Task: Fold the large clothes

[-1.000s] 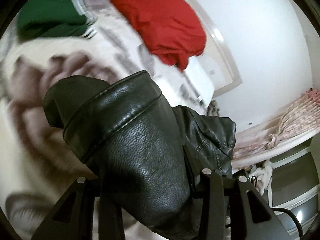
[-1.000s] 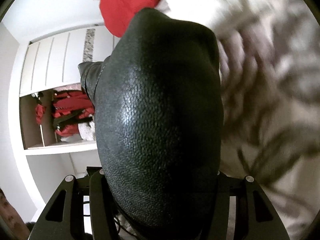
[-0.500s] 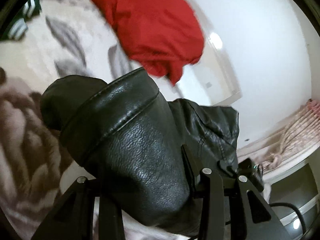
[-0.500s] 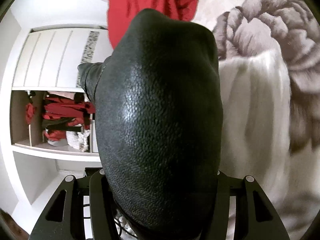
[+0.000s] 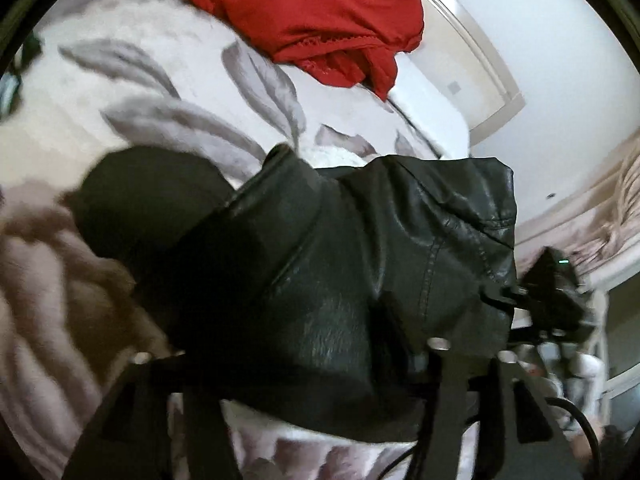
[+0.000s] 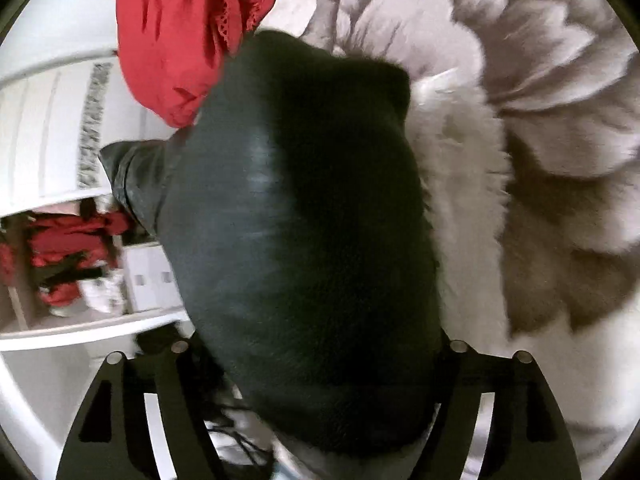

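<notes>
A black leather jacket fills the middle of both views, also in the right wrist view. It hangs low over a white bed blanket with grey flower print. My left gripper is shut on one part of the jacket. My right gripper is shut on another part; the leather bulges up and hides its fingertips. The right gripper's body shows at the jacket's right edge in the left wrist view.
A crumpled red garment lies on the far part of the blanket, also in the right wrist view. White wardrobe shelves with red clothes stand at the left. A window and curtain are at the right.
Both grippers moved forward and down with the jacket toward the blanket. The red garment now looks nearer, and the green garment has slid out of the left view.
</notes>
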{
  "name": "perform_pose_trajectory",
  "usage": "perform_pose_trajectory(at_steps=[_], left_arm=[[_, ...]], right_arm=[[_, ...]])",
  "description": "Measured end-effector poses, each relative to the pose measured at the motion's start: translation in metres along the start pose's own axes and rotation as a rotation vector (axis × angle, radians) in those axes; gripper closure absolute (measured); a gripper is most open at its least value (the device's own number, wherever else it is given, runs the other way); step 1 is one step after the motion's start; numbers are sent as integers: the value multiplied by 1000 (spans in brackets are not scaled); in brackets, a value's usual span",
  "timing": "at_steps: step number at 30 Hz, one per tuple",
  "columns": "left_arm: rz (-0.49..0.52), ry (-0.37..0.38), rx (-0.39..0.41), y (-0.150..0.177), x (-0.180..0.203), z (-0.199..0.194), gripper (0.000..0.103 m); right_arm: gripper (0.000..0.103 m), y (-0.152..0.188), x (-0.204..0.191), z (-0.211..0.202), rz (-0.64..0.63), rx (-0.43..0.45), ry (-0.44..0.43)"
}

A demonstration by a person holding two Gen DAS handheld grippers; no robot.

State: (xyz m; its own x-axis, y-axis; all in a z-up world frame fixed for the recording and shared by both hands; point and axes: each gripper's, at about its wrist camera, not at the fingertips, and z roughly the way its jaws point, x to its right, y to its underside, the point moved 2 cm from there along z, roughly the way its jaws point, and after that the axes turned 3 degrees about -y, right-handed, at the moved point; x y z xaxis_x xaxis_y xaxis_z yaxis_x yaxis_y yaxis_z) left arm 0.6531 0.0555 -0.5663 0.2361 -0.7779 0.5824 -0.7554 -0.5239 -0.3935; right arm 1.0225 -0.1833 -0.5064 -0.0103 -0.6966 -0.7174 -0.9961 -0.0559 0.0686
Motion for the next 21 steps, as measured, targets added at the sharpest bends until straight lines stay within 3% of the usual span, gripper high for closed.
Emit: perform_pose_trajectory(at_steps=[1, 2, 4, 8, 11, 15, 21], left_arm=[[22, -19, 11, 0, 2, -6, 20], [41, -43, 18, -1, 2, -12, 14], [100, -129, 32, 2, 10, -26, 11], [244, -322, 70, 3, 28, -51, 11], [354, -422, 62, 9, 44, -69, 11], [430, -470, 36, 15, 60, -103, 11], [496, -462, 42, 21, 88, -169, 11]], right_arm=[[16, 7, -6, -5, -19, 13, 45], [16, 14, -12, -18, -55, 55, 141], [14, 26, -26, -34, -67, 108, 222], [11, 86, -41, -52, -135, 269, 619], [9, 142, -48, -46, -165, 328, 773], [8, 200, -83, -42, -160, 404, 827], [8, 300, -148, -62, -114, 486, 808]])
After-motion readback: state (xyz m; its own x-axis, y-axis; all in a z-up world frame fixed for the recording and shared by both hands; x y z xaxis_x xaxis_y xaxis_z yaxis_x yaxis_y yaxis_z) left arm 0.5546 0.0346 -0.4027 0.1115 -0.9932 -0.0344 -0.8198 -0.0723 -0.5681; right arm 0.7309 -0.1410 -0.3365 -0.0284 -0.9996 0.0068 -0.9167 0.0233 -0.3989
